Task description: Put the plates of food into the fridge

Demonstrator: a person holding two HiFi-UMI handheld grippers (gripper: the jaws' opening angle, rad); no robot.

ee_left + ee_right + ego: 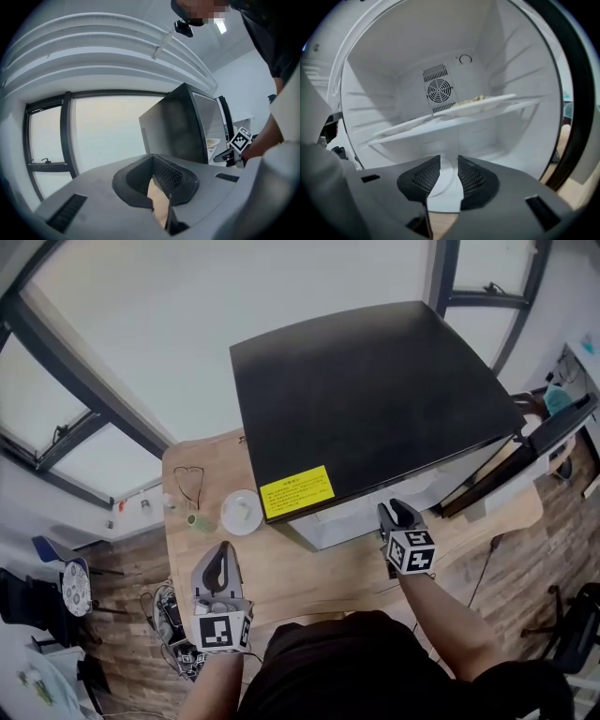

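Note:
A small fridge (366, 399) with a black top stands on the wooden table (319, 577), its door (553, 432) swung open to the right. Inside, a white plate of food (480, 101) rests on the white shelf (408, 127); the same plate (212, 142) shows in the left gripper view. My right gripper (401, 512) is at the fridge's open front, open with nothing between its pads (449, 161). Another white plate (241, 512) sits on the table left of the fridge. My left gripper (222, 554) hangs over the table's near left part, its tips together and empty (152, 178).
A small green thing (199, 521) and a thin wire loop (187, 482) lie on the table beside the white plate. Large windows (141, 343) run behind the table. Cables and clutter (169, 615) lie on the floor at the left.

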